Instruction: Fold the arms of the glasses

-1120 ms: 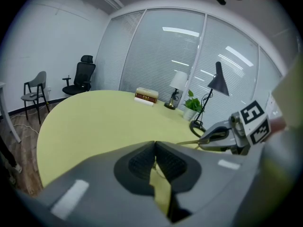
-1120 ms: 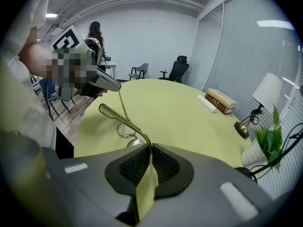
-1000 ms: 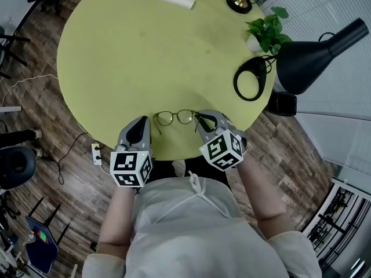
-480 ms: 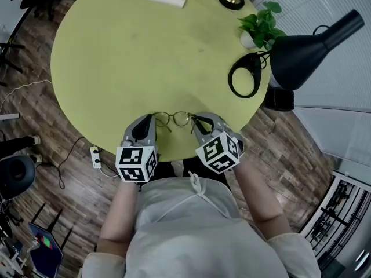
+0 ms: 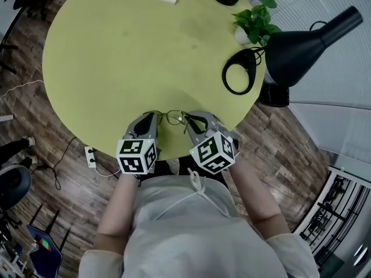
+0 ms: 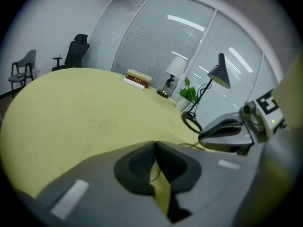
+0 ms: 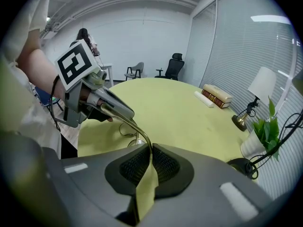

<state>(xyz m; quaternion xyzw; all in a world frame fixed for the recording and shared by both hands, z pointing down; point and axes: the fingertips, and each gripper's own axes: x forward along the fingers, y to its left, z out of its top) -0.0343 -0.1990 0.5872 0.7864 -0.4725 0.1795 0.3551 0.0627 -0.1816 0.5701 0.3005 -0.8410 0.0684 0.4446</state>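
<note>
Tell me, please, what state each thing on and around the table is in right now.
glasses: lying near the edge of the table, arms unfolded.
left claw: shut on one arm of the glasses.
right claw: shut on the other arm.
books: closed, stacked.
potted plant: upright.

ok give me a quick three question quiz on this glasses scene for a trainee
1. True or false: the right gripper is shut on an arm of the thin gold metal-framed glasses.
2. What stands next to the black desk lamp on the round yellow-green table? A) a small green potted plant B) a red mug C) a laptop
3. Fill in: the glasses lie near the table edge ___ to the person.
Key: 1 true; 2 A; 3 closest
</note>
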